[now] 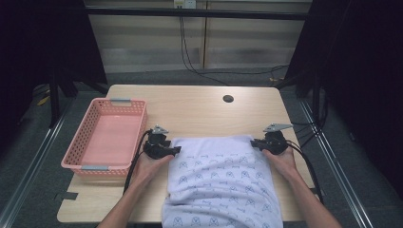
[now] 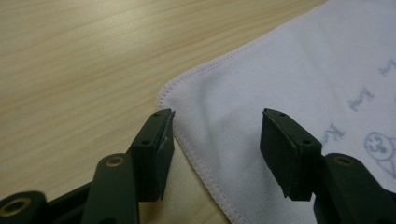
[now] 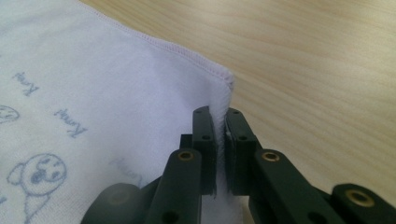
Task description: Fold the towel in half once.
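Right gripper [image 3: 220, 122] is pinching the towel [image 1: 223, 175] corner; left gripper [image 2: 217, 140], jaws standing wide, is needing a matching bite.

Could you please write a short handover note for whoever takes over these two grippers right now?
Right gripper: shut on the far right corner of the white printed cloth.
Left gripper: open, jaws straddling the cloth's far left corner, not pinching yet.
The cloth lies flat on the wooden table, its near end hanging over the table's front edge. The pink basket sits to its left with nothing in it.
Done: right corner gripped.
Left: close the left gripper on its corner; then probably fold the cloth, perhaps for the basket.
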`<action>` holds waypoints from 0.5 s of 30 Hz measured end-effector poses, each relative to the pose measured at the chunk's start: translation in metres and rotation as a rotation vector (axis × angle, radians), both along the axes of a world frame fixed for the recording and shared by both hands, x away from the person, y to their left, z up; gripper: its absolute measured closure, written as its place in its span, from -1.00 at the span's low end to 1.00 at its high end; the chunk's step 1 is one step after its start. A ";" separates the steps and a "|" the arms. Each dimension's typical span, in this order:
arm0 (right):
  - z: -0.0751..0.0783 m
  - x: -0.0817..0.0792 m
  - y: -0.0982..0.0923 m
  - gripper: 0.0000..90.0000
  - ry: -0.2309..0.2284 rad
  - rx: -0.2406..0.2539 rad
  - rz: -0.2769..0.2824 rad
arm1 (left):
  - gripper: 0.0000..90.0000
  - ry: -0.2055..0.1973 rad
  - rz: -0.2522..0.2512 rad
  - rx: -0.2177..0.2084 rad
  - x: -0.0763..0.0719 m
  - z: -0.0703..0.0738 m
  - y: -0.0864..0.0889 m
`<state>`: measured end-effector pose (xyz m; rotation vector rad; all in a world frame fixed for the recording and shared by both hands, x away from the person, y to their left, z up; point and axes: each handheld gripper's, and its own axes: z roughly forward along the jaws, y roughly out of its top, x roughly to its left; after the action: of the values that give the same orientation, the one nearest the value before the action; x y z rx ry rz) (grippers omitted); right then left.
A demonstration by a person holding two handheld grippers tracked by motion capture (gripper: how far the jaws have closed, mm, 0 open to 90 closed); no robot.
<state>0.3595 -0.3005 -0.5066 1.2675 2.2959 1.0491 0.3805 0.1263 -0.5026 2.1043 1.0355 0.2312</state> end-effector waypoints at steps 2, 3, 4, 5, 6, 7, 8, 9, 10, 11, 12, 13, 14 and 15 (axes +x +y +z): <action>0.000 -0.001 -0.001 0.89 0.006 0.004 0.005 | -0.01 -0.017 0.002 0.005 0.005 -0.001 -0.004; 0.000 -0.001 -0.001 0.89 0.006 0.008 0.008 | 0.04 -0.025 -0.002 0.009 0.006 -0.001 -0.005; 0.001 -0.002 -0.001 0.89 0.004 0.007 0.010 | 0.08 -0.031 0.003 0.004 0.010 -0.002 -0.007; 0.002 -0.002 -0.001 0.89 0.005 0.020 0.006 | 0.29 -0.031 0.003 0.005 0.011 -0.002 -0.009; 0.002 -0.002 -0.001 0.89 0.005 0.020 0.006 | 0.29 -0.037 -0.012 0.023 0.012 -0.001 -0.011; 0.003 -0.002 -0.001 0.89 0.002 0.025 0.012 | 0.42 -0.034 -0.015 0.029 0.014 -0.001 -0.013; 0.004 -0.002 -0.002 0.89 0.002 0.032 0.010 | 0.71 -0.007 -0.054 0.003 0.016 -0.002 -0.011; 0.005 -0.002 -0.002 0.89 -0.003 0.037 0.013 | 0.88 -0.014 -0.057 -0.002 0.017 -0.002 -0.011; 0.007 -0.003 -0.003 0.89 -0.005 0.040 0.010 | 0.92 -0.006 -0.046 -0.012 0.018 -0.003 -0.010; 0.008 -0.003 -0.004 0.89 -0.007 0.042 0.012 | 0.92 0.017 -0.051 -0.035 0.019 -0.003 -0.009; 0.011 -0.003 -0.005 0.89 -0.013 0.054 0.009 | 0.93 0.014 -0.056 -0.048 0.019 -0.001 -0.007; 0.014 -0.003 -0.007 0.89 -0.021 0.070 0.002 | 0.93 0.014 -0.064 -0.086 0.017 0.003 -0.005; 0.020 -0.004 -0.010 0.89 -0.036 0.101 -0.003 | 0.93 0.008 -0.081 -0.106 0.015 0.007 -0.004; 0.024 -0.004 -0.013 0.89 -0.048 0.114 -0.003 | 0.93 -0.020 -0.097 -0.124 0.012 0.017 -0.003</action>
<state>0.3550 -0.3130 -0.4825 1.2730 2.2259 1.2115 0.3925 0.1231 -0.4859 2.0297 0.9102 0.1360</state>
